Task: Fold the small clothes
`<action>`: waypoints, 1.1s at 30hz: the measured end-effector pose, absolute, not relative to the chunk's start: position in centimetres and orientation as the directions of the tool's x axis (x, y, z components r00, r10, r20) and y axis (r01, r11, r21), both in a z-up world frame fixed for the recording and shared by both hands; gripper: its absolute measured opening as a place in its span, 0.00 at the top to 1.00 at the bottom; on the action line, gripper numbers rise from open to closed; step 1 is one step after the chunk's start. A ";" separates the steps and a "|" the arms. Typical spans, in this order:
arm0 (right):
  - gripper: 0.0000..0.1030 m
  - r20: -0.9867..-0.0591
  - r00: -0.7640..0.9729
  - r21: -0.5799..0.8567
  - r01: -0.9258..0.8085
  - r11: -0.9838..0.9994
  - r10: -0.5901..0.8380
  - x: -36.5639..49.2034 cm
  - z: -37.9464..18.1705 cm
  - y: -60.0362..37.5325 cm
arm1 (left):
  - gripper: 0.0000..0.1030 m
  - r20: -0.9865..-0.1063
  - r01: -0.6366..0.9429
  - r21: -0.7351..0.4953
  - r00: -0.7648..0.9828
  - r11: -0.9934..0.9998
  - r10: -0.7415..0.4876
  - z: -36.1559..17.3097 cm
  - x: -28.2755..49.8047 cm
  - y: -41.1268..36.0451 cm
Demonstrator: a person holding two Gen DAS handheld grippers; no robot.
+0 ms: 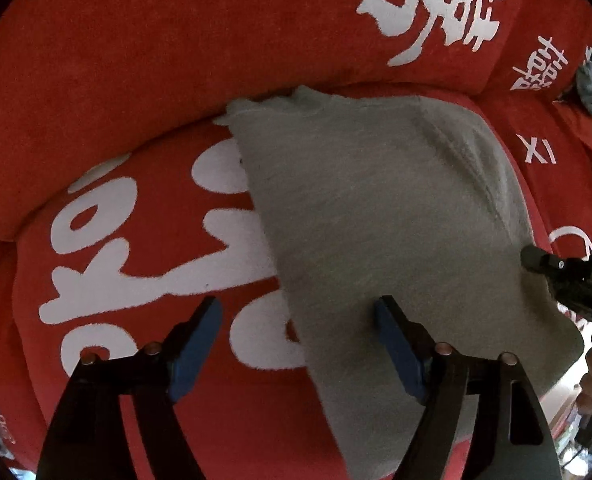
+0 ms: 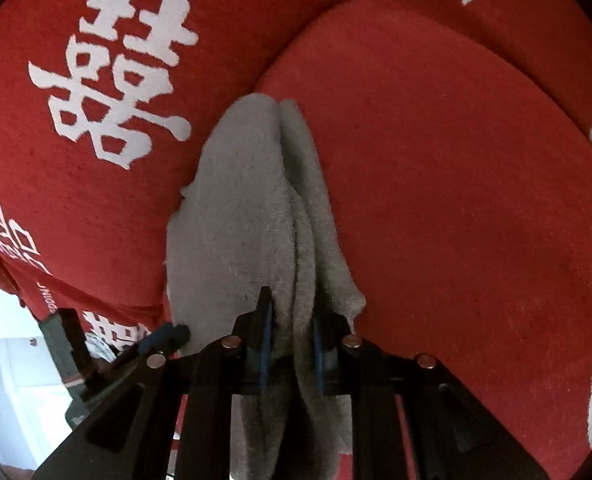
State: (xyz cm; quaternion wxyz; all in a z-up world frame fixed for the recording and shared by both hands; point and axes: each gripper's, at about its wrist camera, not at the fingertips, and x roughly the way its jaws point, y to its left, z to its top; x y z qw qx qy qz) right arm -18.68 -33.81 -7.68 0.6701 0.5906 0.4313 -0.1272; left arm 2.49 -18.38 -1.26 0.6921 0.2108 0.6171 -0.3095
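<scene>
Grey fleecy garment (image 1: pixel 384 208), soft and limp: I had my right gripper (image 2: pixel 290 344) clenched on its edge at six o'clock, my left gripper (image 1: pixel 300 344) released.

The small garment (image 1: pixel 376 208) was plain grey, the sofa cover (image 1: pixel 116 60) beneath it red with large white printed characters, and the gripper pads (image 1: pixel 194 354) blue.

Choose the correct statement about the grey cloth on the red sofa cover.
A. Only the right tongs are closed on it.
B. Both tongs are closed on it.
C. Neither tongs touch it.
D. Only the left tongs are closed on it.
A: the right tongs pinch bunched folds of the grey cloth, while the left tongs stand open above its edge.
</scene>
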 end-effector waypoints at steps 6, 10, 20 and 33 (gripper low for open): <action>0.79 -0.812 0.516 0.582 0.740 0.336 0.272 -21.5 -4.5 -33.9 | 0.22 -0.986 0.682 -0.101 0.027 0.724 -0.164 0.2 2.4 -16.4; 0.79 -0.786 0.566 0.615 0.681 0.397 0.247 -22.7 -0.5 -32.8 | 0.22 -0.973 0.710 -0.169 -0.010 0.684 -0.229 1.4 0.8 -16.3; 0.78 -0.879 0.427 0.437 0.550 0.712 0.211 -19.5 3.1 -27.0 | 0.22 -0.976 0.744 -0.199 -0.093 0.638 -0.196 -1.1 -3.2 -16.5; 0.94 -0.927 0.217 0.373 0.603 0.705 0.305 -21.2 -4.2 -28.1 | 0.22 -0.982 0.809 -0.187 -0.150 0.558 -0.112 -4.1 -5.4 -16.1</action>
